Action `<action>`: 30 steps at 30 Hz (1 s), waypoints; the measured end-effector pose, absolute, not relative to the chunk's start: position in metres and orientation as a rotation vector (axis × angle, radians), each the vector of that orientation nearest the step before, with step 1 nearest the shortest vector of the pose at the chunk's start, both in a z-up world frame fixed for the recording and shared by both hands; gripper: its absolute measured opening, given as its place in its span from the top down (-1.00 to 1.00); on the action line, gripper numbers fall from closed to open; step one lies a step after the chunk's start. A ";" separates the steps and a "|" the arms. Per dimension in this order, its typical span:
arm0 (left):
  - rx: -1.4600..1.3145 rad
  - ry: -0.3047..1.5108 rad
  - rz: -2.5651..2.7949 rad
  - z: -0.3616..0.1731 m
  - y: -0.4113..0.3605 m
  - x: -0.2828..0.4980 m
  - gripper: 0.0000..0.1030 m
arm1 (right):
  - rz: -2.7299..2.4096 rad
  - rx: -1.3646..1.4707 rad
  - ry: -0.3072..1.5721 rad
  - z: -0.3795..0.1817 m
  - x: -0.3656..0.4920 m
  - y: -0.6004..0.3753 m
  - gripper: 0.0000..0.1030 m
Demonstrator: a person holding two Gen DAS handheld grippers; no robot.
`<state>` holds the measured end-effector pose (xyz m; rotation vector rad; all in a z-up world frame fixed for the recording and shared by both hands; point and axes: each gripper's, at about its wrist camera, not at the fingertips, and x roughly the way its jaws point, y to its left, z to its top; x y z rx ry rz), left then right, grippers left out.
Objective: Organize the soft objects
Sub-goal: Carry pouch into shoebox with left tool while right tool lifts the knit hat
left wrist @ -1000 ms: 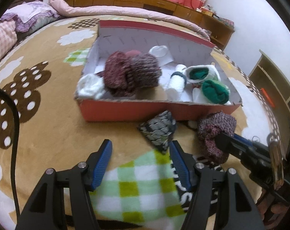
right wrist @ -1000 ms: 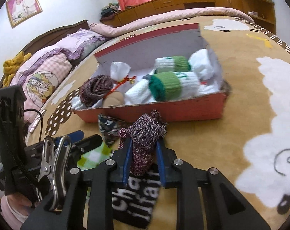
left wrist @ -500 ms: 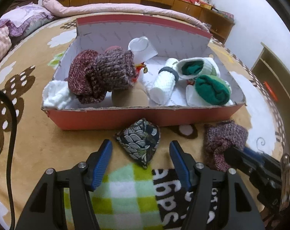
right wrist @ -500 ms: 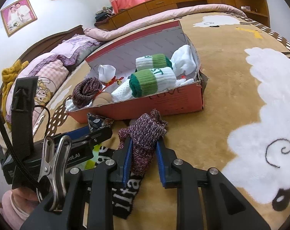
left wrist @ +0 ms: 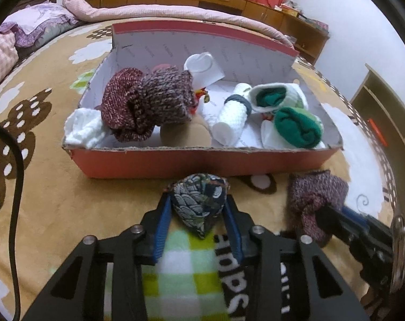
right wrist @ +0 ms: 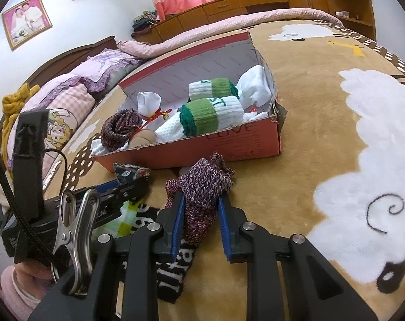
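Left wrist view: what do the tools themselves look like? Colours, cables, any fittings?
Both tools, left tool and right tool, are matte black linkages with silver pivot bolts and blue pads lining the fingers. A black cable loops past the left one. The right wrist view shows a silver spring clip and a black strap on the left unit.

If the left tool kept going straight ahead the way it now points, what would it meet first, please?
Most likely the near red wall of the shoebox, just beyond the patterned pouch that the left tool grips. Depth is hard to judge through the fisheye, and a slightly higher path might clear the wall and reach the knitted socks inside.
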<state>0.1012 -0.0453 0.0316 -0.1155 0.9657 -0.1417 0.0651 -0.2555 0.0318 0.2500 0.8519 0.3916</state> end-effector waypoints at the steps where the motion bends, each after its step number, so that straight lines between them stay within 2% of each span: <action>1: -0.113 0.962 -0.146 0.033 -0.046 0.098 0.25 | 0.391 0.250 0.851 0.032 0.064 -0.256 0.52; 14: -0.103 0.861 -0.205 0.076 -0.054 0.077 0.25 | 0.400 0.230 0.804 0.053 0.061 -0.255 0.52; 30: -0.071 0.815 -0.162 0.096 -0.062 0.109 0.25 | 0.399 0.149 0.714 0.089 0.082 -0.251 0.52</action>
